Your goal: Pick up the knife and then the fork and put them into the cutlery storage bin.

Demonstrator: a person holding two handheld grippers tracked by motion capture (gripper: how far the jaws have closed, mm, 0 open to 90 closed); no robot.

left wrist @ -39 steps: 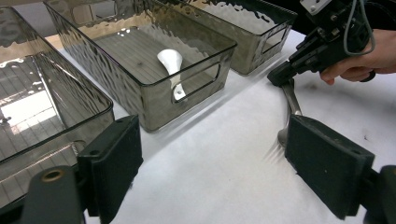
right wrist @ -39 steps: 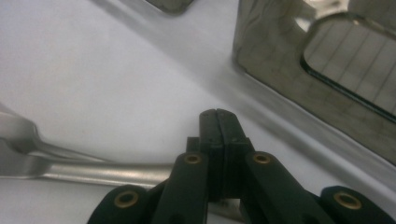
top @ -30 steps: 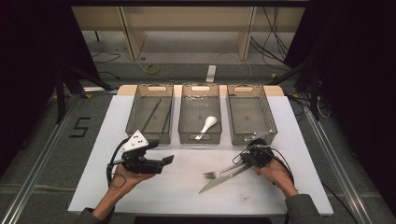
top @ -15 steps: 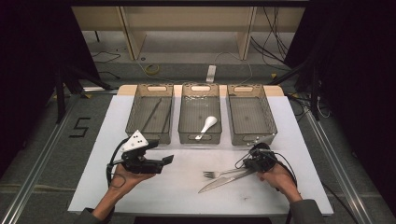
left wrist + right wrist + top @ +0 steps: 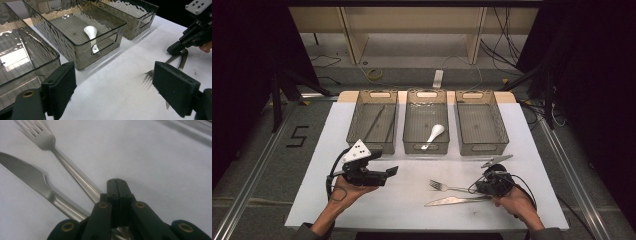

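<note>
A steel fork (image 5: 444,187) and a steel knife (image 5: 454,201) lie on the white table, right of centre. My right gripper (image 5: 479,189) is low over their handle ends with its jaws pressed together. In the right gripper view both handles, fork (image 5: 75,176) and knife (image 5: 47,188), run under the shut jaws of the right gripper (image 5: 116,181); nothing shows between the pads. My left gripper (image 5: 391,172) hovers at the left, open, pointing right. Its view has the wide-apart jaws of the left gripper (image 5: 112,87) framing bare table and the fork tines (image 5: 148,75).
Three clear bins stand in a row at the back: left (image 5: 373,145), middle (image 5: 426,148) and right (image 5: 479,148). A white spoon (image 5: 433,135) lies in the middle bin, dark thin sticks (image 5: 379,120) in the left. A metal utensil (image 5: 496,161) lies before the right bin.
My right hand has moved toward the near edge. The knife's handle end has swung with it, so the knife lies flatter across the table. The left hand has stayed still.
</note>
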